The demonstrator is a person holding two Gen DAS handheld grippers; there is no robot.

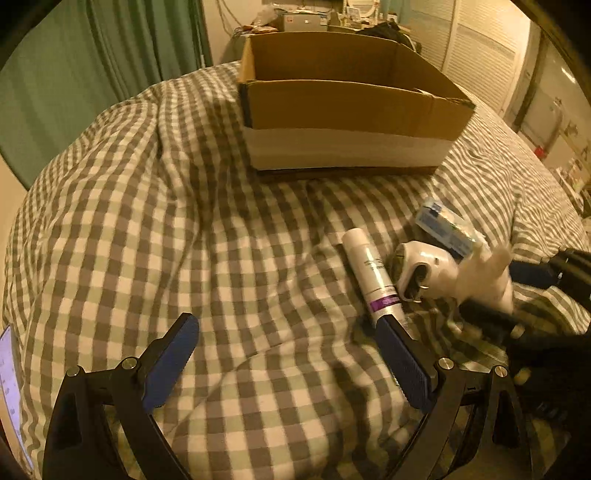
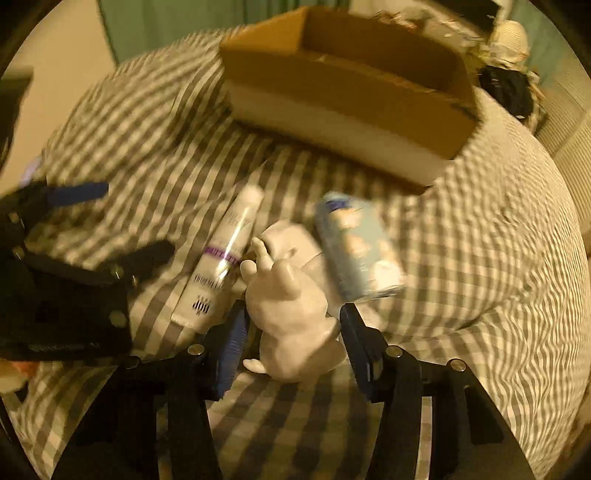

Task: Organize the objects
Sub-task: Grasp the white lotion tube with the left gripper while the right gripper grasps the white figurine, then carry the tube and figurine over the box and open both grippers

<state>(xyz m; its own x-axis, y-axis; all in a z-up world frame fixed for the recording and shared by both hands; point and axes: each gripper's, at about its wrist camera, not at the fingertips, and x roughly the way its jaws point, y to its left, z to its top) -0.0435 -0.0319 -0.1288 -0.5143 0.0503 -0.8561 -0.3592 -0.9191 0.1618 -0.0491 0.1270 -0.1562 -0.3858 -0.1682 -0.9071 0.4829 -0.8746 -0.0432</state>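
Observation:
An open cardboard box (image 1: 347, 107) stands on a checked bedspread (image 1: 155, 229), also in the right wrist view (image 2: 343, 85). A white tube with a purple band (image 1: 373, 277) (image 2: 221, 258), a white rounded device (image 1: 421, 269) and a pale blue packet (image 1: 447, 225) (image 2: 354, 243) lie in front of it. My right gripper (image 2: 295, 328) is shut on a white rabbit figure (image 2: 291, 310), blurred in the left wrist view (image 1: 484, 277). My left gripper (image 1: 288, 328) is open and empty, its right finger by the tube's end.
Green curtains (image 1: 74, 74) hang at the back left. A cluttered shelf (image 1: 314, 18) stands behind the box and louvred doors (image 1: 480, 51) are at the right. A light-coloured flat item (image 1: 9, 387) lies at the bed's left edge.

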